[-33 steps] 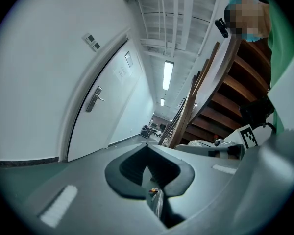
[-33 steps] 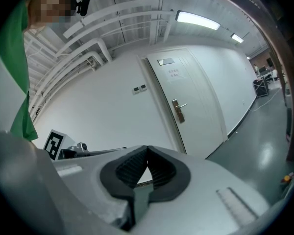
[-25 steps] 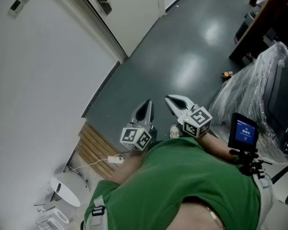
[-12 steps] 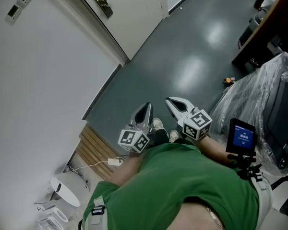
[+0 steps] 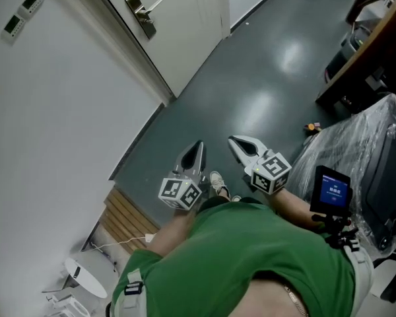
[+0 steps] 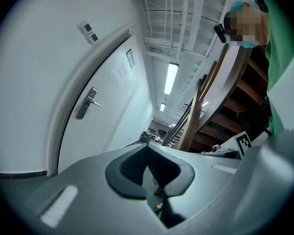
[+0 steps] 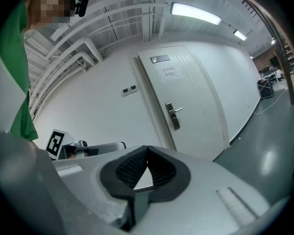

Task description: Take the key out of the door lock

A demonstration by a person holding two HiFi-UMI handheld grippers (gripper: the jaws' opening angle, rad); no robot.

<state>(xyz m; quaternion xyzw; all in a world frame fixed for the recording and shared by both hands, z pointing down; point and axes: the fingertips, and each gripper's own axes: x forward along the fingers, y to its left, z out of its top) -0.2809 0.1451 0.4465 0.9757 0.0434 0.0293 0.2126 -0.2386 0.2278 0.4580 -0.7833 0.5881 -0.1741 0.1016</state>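
Left tool (image 5: 197, 146) shifted slightly leftward; it and right tool (image 5: 235, 140) closed, empty; door notice (image 7: 169, 73) illegible.

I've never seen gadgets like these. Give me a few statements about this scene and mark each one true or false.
1. The left gripper and the right gripper are both shut and empty. True.
2. The left gripper is touching the handle. False: the handle is well away from both grippers, across the floor.
3. The door is closed. True.
4. The person wears a red shirt. False: the shirt is green.
5. A small lit screen stands at the person's right. True.
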